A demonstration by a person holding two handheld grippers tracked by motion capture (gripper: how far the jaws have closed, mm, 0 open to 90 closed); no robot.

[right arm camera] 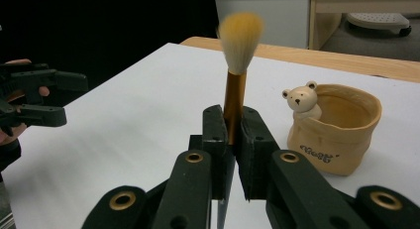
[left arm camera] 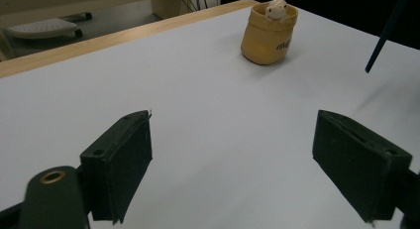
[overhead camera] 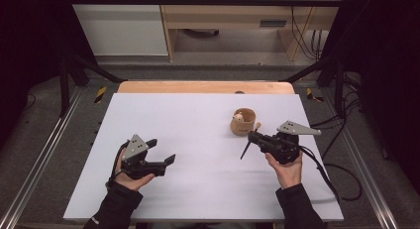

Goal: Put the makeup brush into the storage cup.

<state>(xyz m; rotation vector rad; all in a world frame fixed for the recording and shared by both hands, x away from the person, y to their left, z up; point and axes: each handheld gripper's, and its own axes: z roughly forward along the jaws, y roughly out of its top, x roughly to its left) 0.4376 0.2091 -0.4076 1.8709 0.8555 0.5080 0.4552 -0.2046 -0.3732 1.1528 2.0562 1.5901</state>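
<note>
A person sits at a table (overhead camera: 198, 189) covered by a plain white sheet, holding a black two-jaw gripper in each hand.

The right gripper (right arm camera: 233, 140) has its fingers (right arm camera: 214, 140) pressed tight on a makeup brush (right arm camera: 236, 75) with a gold metal collar, soft tan bristles and a thin dark blue handle. In the right gripper view the brush stands upright between the two black pads, bristles above them and the handle running down out of sight below. From the high view the handle slants down from the right gripper (overhead camera: 253, 137) toward the table, its tip just above the white surface.

Just beside that gripper, toward the far right part of the table, stands a small tan ceramic pot shaped like a sack (overhead camera: 243, 122), with a little cream bear figure (right arm camera: 303, 101) peeking over its rim.

The left gripper (left arm camera: 233, 159) hovers over the near left part of the table, well apart from the pot. Its fingers (left arm camera: 124, 164) stand wide apart with nothing between them, bare white table showing in the gap.
</note>
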